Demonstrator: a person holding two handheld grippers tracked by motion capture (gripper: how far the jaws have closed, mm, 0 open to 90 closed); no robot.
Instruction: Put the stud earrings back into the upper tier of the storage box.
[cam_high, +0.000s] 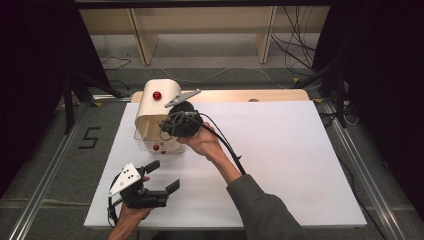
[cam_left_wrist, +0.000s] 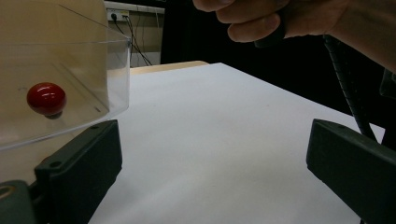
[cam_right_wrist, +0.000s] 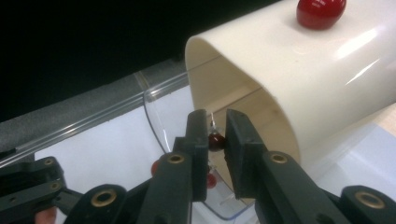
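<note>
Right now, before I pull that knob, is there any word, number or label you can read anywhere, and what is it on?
"5": black tape strips on the grey floor left of the white table board.
No other text shows; the cream curved-lid box, its red knobs and both grippers carry no readable markings.

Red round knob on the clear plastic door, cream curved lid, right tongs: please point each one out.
Red round knob (cam_left_wrist: 46, 98), left gripper view, its front face.
Cream curved lid (cam_right_wrist: 299, 65), right gripper view, its top surface.
Right tongs (cam_right_wrist: 216, 140), right gripper view, between the fingertips.
</note>
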